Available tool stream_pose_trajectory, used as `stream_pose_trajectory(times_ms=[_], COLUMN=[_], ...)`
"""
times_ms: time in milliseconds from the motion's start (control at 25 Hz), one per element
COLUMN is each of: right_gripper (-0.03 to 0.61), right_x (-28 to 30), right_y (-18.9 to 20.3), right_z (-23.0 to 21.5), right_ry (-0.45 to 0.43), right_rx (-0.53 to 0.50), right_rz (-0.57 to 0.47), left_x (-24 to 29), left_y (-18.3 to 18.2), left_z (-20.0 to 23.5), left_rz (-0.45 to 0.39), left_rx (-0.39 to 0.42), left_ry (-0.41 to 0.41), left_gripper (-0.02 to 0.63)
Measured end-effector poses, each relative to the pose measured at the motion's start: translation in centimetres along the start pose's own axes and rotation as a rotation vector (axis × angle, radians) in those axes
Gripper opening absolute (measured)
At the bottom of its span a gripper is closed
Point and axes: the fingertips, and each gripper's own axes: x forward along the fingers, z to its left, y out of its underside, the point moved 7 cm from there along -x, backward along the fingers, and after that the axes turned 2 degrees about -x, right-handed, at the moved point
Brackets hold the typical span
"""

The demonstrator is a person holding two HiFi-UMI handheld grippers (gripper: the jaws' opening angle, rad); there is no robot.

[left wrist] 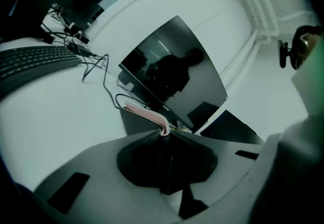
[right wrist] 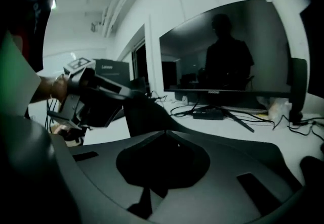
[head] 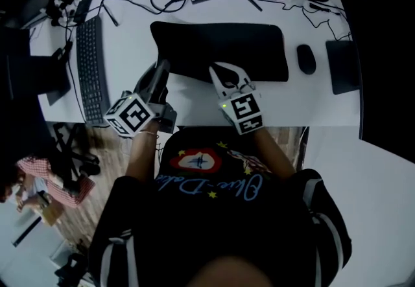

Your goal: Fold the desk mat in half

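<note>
Left hand-held gripper (left wrist: pixel 164 134): clamped narrow on near edge of desk mat (head: pixel 220 49), pale underside showing. Right hand-held gripper (right wrist: pixel 164 133): shut, seemingly on same edge; rest flat on tabletop (head: pixel 324 101). Judged best to lift both ends level, then carry over to far edge.

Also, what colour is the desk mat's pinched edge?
Pale pink; the desk mat edge shows best in the left gripper view.
</note>
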Motion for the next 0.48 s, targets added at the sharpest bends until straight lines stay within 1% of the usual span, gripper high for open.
stream_pose_trajectory(times_ms=[80,200,320,480], right_gripper=[0.002,0.002,0.002,0.002], right_x=[-2.1,-5.3,-8.4,-12.0], right_y=[-0.9,-1.6,-1.6,-0.9], right_z=[-2.1,-5.0,-6.9,-8.1], right_ry=[0.078,0.196,0.299,0.405], right_rx=[0.061,0.12,0.164,0.206], right_rz=[-0.077,-0.147,-0.18,-0.198], left_x=[1.0,2.7,4.6,7.5], left_y=[-0.4,-0.6,-0.5,0.3], left_z=[-1.8,-4.3,-6.5,-9.2], left_rz=[0.009,0.023,0.045,0.078], left_rx=[0.043,0.078,0.091,0.069], left_ry=[0.042,0.114,0.186,0.293], left_gripper=[0.04,0.04,0.041,0.041])
